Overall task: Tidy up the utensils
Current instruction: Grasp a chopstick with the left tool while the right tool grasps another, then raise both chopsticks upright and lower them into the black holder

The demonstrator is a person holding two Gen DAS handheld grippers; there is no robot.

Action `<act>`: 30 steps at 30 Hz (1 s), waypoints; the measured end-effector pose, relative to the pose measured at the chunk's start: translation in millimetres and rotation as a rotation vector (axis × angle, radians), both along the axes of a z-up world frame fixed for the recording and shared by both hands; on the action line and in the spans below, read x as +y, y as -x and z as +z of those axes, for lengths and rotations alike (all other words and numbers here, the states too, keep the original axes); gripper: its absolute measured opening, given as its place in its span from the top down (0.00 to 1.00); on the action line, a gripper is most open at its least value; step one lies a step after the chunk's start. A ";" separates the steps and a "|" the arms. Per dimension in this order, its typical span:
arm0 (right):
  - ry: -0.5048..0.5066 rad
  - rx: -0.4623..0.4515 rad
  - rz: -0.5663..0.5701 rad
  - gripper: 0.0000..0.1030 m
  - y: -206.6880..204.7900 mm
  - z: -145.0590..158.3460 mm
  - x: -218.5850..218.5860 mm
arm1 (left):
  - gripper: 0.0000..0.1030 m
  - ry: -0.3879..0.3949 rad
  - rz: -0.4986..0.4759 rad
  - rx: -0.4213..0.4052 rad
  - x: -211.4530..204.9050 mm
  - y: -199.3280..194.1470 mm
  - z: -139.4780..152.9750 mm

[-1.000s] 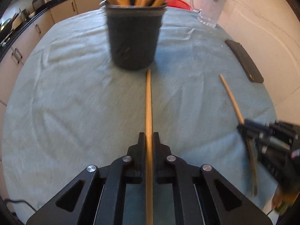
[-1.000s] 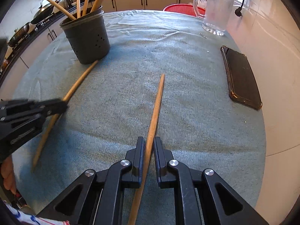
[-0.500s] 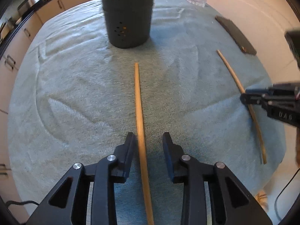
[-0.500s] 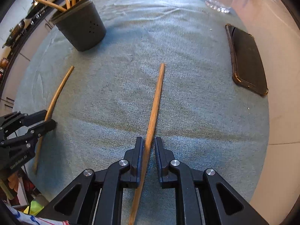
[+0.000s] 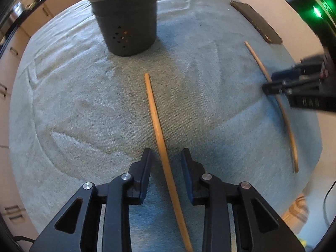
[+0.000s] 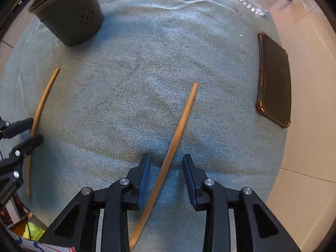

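We see the left gripper point(image 5: 166, 159) parted, closing slightly, around one stick point(image 5: 156, 121); the right gripper point(image 6: 167, 161) just opened, second stick point(image 6: 178, 130) lying loose between.

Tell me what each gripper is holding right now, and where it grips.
Nothing. Both grippers, left and right, have just opened; a stick lies loose between each pair.

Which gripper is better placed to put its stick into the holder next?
Left, probably. The holder stands straight ahead of the left gripper; from the right gripper it lies farther off. Both straddle sticks, jaws open.
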State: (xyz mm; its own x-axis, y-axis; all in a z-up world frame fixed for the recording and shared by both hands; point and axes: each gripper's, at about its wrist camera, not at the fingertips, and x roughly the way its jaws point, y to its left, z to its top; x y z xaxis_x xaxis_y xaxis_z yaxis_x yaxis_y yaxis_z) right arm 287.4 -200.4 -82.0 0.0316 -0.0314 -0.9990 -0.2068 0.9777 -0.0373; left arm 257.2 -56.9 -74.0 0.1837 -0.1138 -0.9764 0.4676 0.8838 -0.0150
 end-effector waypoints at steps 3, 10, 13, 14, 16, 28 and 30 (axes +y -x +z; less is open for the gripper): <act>-0.008 0.000 0.019 0.71 -4.7 0.6 4.1 | 0.77 0.007 -0.028 -0.008 2.5 2.1 0.1; -0.038 -0.040 0.086 0.88 -3.6 2.2 9.7 | 0.93 0.054 0.021 0.028 17.2 -4.4 0.1; -0.049 -0.094 0.091 0.92 6.4 4.7 12.7 | 0.93 0.069 0.072 -0.004 31.0 0.9 3.8; -0.065 -0.112 0.077 0.93 9.2 5.6 10.6 | 0.93 0.080 0.084 -0.026 36.4 4.5 7.3; -0.096 -0.144 0.049 0.93 16.5 7.4 5.5 | 0.93 0.109 0.104 -0.061 47.3 11.7 15.2; -0.325 -0.416 0.026 0.93 92.4 66.7 -6.1 | 0.93 0.226 0.229 -0.362 89.8 55.1 85.8; -0.352 -0.477 0.017 0.93 100.2 80.8 -5.2 | 0.93 0.252 0.243 -0.396 90.3 59.0 98.9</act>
